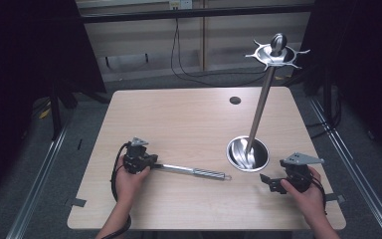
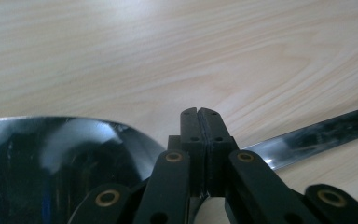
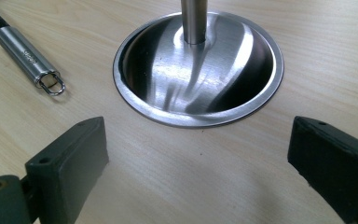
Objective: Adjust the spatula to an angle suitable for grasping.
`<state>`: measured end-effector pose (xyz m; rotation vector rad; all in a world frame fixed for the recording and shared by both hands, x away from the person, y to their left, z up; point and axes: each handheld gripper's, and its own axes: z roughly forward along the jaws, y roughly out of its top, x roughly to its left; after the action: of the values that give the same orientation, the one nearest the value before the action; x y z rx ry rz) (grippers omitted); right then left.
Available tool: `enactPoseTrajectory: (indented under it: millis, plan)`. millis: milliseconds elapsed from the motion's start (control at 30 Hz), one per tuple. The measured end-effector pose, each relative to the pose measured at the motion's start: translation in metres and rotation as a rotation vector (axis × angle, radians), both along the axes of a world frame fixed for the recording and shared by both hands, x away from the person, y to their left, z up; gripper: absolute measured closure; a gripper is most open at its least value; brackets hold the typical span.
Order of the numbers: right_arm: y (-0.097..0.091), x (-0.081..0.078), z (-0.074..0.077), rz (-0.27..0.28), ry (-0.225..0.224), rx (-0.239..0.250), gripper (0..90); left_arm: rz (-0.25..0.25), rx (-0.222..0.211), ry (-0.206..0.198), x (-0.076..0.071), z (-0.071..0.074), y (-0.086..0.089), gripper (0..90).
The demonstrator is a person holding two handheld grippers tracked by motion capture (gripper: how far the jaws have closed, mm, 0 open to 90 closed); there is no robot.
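One ladle (image 1: 191, 171), left claw (image 1: 152, 164) clamping it

Pale wooden table (image 1: 179, 119) carrying metal kitchenware.
The utensil stand's round steel base (image 1: 247, 154) sits at about four o'clock; a long-handled steel utensil (image 1: 194, 172) lies flat toward six; a dark hole (image 1: 235, 100) marks one o'clock.

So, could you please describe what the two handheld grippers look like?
Both the left gripper and the right gripper are black, each topped by a grey three-cornered plate. A black cable loops from the left one. Close up, the linkages carry brass-coloured rivets, and the rectangular pads have small screw holes. No sleeves show.
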<state>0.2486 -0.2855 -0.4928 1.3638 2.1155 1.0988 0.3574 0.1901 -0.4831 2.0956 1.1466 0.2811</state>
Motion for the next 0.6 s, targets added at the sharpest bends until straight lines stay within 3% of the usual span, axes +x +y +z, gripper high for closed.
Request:
enactPoseTrajectory:
  millis: [100,200,333,467,600]
  plan:
    - [0.000,0.000,0.001,-0.005,-0.002,0.001,4.5,-0.046,-0.014,-0.003,-0.007,0.004,-0.007,89.8]
    - [-0.001,0.000,0.001,-0.006,-0.005,0.003,4.5,-0.086,-0.058,0.015,-0.015,0.004,-0.017,90.0]
    - [-0.001,-0.002,0.003,-0.005,-0.008,0.004,4.5,-0.134,-0.035,0.017,-0.027,0.001,-0.029,90.0]
    - [-0.002,-0.003,0.005,-0.006,-0.021,0.002,4.5,-0.195,0.000,0.047,-0.034,-0.005,-0.040,90.0]
    - [-0.002,-0.004,0.005,-0.003,-0.016,0.001,4.5,-0.224,0.021,0.051,-0.037,-0.009,-0.052,90.0]
